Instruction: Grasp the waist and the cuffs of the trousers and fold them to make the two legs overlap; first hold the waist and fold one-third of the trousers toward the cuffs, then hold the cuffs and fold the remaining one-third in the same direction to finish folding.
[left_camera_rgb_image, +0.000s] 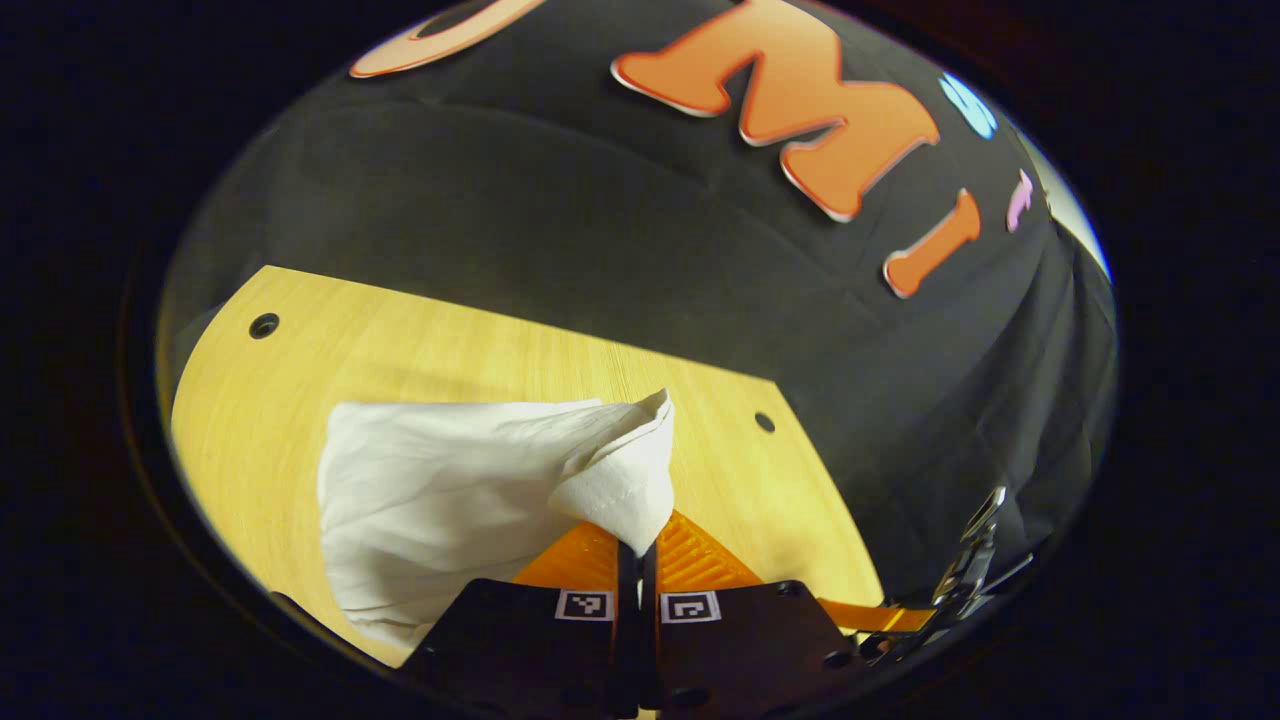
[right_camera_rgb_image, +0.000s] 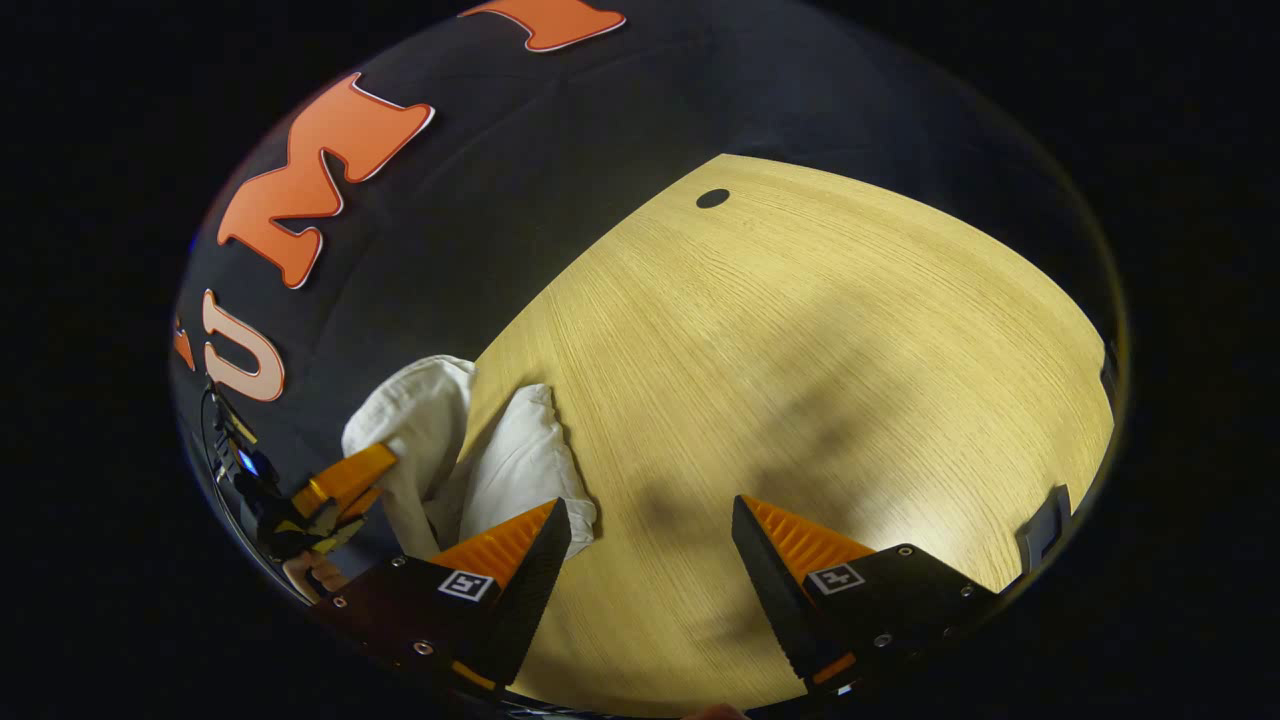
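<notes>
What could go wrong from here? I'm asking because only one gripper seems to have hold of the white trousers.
1. The left gripper pinches just a corner of the trousers; lifted further, the cloth may slip out.
2. The right gripper is open over the bare table, so the unsupported side may sag and bunch, spoiling the fold.
3. The trousers lie near the table's edge by the wall and could slide off.

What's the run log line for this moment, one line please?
left gripper: shut on white trousers, corner lifted | right gripper: open, empty, over wooden table | fold: unfinished
</notes>
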